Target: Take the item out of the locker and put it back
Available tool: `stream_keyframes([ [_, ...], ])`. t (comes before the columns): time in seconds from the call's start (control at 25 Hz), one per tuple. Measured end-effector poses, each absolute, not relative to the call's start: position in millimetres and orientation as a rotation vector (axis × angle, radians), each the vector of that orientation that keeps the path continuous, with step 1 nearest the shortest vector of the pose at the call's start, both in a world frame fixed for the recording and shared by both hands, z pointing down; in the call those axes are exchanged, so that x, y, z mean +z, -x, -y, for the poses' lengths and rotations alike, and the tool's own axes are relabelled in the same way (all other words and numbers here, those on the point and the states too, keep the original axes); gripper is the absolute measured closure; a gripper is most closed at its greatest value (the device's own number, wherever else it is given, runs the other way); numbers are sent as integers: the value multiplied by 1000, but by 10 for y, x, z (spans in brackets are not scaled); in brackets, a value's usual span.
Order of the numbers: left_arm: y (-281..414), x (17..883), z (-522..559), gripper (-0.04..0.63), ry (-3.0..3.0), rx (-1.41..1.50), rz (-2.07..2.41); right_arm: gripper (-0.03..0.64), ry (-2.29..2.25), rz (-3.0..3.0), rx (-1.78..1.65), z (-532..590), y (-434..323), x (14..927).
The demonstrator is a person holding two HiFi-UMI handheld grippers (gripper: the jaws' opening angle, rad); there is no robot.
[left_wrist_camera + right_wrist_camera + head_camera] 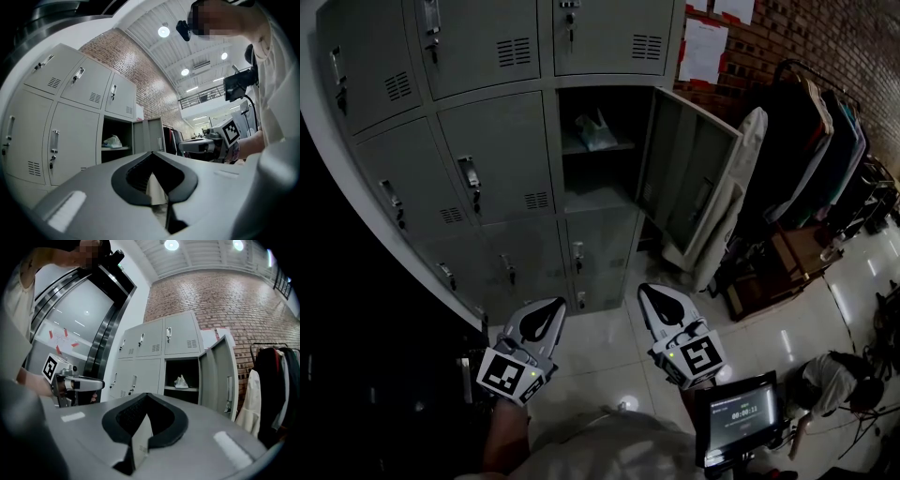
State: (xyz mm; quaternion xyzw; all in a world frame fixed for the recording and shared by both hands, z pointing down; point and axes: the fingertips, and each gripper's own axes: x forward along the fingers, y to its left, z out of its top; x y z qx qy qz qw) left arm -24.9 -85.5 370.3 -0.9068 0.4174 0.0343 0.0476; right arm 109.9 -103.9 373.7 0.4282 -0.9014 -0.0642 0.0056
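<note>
In the lower centre of the head view, the left gripper (557, 306) and the right gripper (647, 292) are hovering side by side over the glossy tiled floor (600, 352), both pointing toward the lockers. The left gripper view is showing the left gripper (151, 153) with its jaws pressing together at the tips and nothing between them. The right gripper view is showing the right gripper (146, 395) with its jaws likewise pressing together and holding nothing. A lit screen (741, 414) is standing at the lower right of the head view.

Beyond the grippers, the grey locker bank (487, 141) is filling the upper left of the frame. One locker (598, 150) in the upper centre is standing open, with its door (689, 178) swinging out to the right. The item (595, 131), a pale bag-like bundle, is resting on the shelf (598, 147) inside that locker, well apart from both grippers. A light garment (739, 183) is hanging just beside the door. Farther right, a clothes rack (825, 122) is standing against the brick wall (769, 37).
</note>
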Motion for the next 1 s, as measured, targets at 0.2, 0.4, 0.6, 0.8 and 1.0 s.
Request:
stream_keyframes([
  [0.2, 259, 3715, 869, 591, 2765, 105, -1284, 609, -1334, 2836, -168, 1051, -1082, 3759],
  [0.4, 287, 3741, 862, 591, 2764, 101, -1296, 609, -1310, 2825, -195, 1048, -1059, 3777],
  [0.6, 301, 3729, 852, 591, 2760, 99, -1299, 609, -1305, 2817, -200, 1057, -1053, 3775],
  [0.8, 321, 3730, 853, 591, 2760, 97, -1304, 609, -1312, 2816, -173, 1070, -1043, 3779],
  [1.0, 324, 3692, 875, 591, 2749, 104, -1308, 609, -1297, 2815, -206, 1114, -1029, 3736],
])
